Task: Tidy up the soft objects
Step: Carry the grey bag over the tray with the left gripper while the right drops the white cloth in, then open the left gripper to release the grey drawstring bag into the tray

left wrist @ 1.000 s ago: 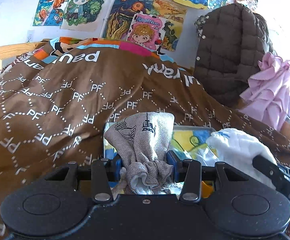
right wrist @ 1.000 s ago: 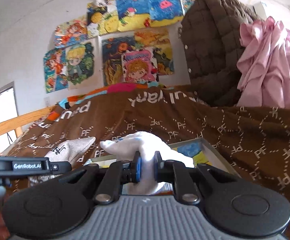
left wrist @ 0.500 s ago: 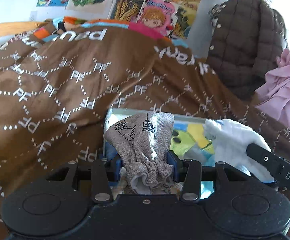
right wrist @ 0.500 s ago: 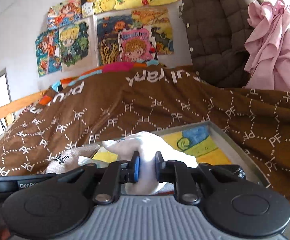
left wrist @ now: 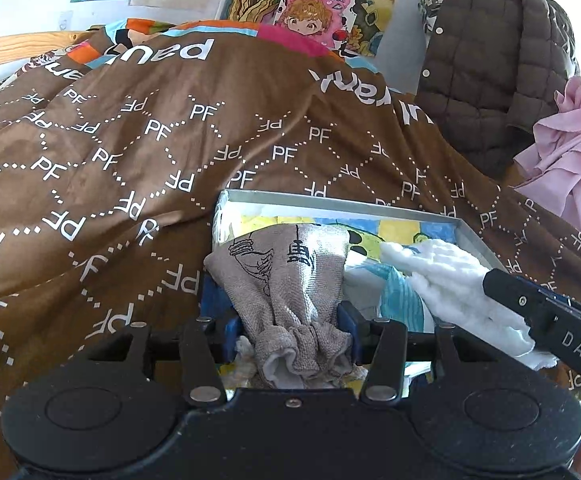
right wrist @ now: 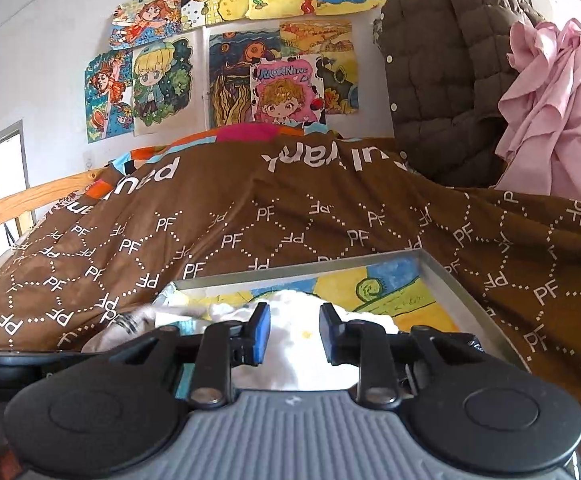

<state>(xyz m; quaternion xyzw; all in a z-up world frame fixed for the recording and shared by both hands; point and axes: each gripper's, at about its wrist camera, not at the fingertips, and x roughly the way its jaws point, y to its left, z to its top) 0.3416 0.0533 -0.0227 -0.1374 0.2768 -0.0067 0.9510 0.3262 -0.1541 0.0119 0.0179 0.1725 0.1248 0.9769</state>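
Note:
A shallow metal tray [left wrist: 338, 202] with a colourful drawing on its floor lies on the brown bedcover; it also shows in the right wrist view [right wrist: 454, 284]. My left gripper [left wrist: 290, 322] is shut on a grey sock [left wrist: 290, 276] with black drawings, held over the tray's left end. A white fluffy sock [left wrist: 446, 280] lies in the tray; in the right wrist view it [right wrist: 298, 344] sits between the parted fingers of my right gripper [right wrist: 294, 334], which is open. The right gripper's body [left wrist: 550, 332] shows at the left view's right edge.
The brown "PF" bedcover [left wrist: 130, 160] covers the whole bed. A brown quilted jacket [right wrist: 438, 76] and a pink garment [right wrist: 550, 120] hang at the back right. A wooden bed rail [right wrist: 22, 204] runs along the left. Drawings [right wrist: 274, 40] cover the wall.
Both grippers have come down toward the tray. My right gripper has opened and let go of the white sock, which now lies in the tray. The left stays shut on the grey sock.

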